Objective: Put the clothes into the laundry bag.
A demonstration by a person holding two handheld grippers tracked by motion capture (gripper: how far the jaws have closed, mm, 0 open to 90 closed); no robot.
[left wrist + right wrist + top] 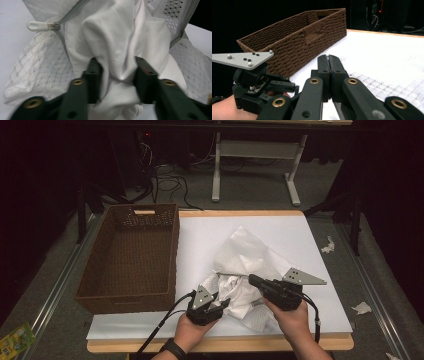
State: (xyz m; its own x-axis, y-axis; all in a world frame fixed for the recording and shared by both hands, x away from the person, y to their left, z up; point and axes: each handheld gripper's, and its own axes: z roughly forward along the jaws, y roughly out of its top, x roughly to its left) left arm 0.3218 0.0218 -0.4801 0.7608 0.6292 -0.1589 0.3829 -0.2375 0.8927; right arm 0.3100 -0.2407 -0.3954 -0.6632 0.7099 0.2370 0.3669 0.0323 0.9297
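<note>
Both hand-held black two-jaw grippers, left [218,303] and right [253,280], carry brass-ringed screws, grey three-cornered plates and trailing black cables; a black wristband [173,349] circles the left wrist.

Dark room, grey floor [250,190], white desk frame [257,151] behind.

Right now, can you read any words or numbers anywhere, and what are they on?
No readable text anywhere.
Green and yellow packet on the floor at the table's near left corner: printing too small and blurred to read.
Left gripper, one jaw: a small red mark, too blurred to read.
Brown wicker basket, white cloth and zipper pull: no writing.
</note>
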